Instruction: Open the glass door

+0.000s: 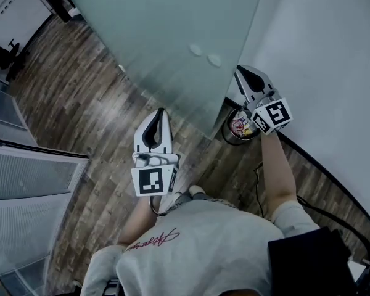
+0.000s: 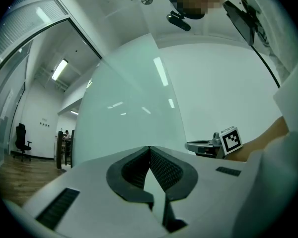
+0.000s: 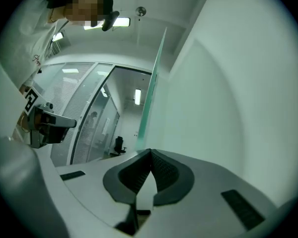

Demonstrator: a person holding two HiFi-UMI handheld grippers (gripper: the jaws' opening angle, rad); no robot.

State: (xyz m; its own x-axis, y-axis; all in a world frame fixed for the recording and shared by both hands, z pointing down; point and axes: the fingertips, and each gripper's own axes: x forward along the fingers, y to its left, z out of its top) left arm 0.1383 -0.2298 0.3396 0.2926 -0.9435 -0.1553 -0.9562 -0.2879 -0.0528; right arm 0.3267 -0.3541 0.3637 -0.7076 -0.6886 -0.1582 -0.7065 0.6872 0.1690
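Observation:
The frosted glass door stands swung open, and its free edge runs up the middle of the right gripper view, beside the white wall. My right gripper is held just past that edge, near the wall. Its jaws are shut with nothing between them. My left gripper points at the door's face from a short way off. It is also shut and empty. Neither gripper touches the glass.
A round waste bin with rubbish in it stands on the wood floor behind the door's edge, under my right arm. Glass partitions with blinds line the left. A black cable runs along the wall's foot.

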